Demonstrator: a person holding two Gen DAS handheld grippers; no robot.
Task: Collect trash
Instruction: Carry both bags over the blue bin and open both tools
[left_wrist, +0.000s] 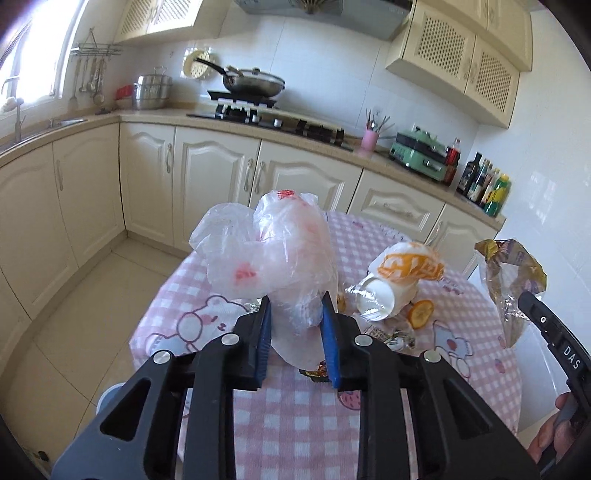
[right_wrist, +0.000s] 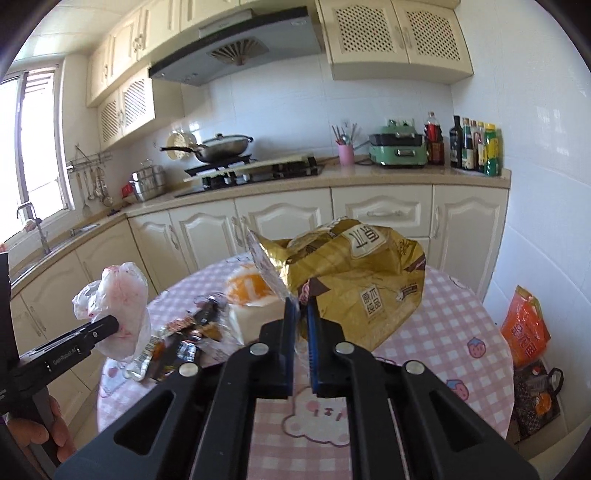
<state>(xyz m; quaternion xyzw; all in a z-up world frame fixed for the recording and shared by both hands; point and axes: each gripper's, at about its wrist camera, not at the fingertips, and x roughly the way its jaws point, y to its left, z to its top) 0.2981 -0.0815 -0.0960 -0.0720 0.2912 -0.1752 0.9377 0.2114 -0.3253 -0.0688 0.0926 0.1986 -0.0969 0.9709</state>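
Trash bag (left_wrist: 280, 258) pinched in left tongs (left_wrist: 297, 325), gold wrapper (right_wrist: 354, 280) pinched in right tongs (right_wrist: 300, 328), above table edge (left_wrist: 159, 295).

1. The side of the left gripper (right_wrist: 74, 347), seen in the right wrist view, carries small white letters "GenRobot.AI".
2. The side of the right gripper (left_wrist: 554, 343), seen at the right edge of the left wrist view, carries white letters "DAS"; more letters may follow, but they are cut off.
3. The gold snack bag (right_wrist: 354, 280), held in the right gripper, has Chinese characters in a pale box near its top and in a small square frame on its lower part; they appear upside down and I cannot read them with certainty.
4. The clear plastic bag (left_wrist: 280, 251) has red printing, too blurred to read.
5. The white and orange wrapper (left_wrist: 410, 266) near the far edge of the table has large orange letters, not legible.
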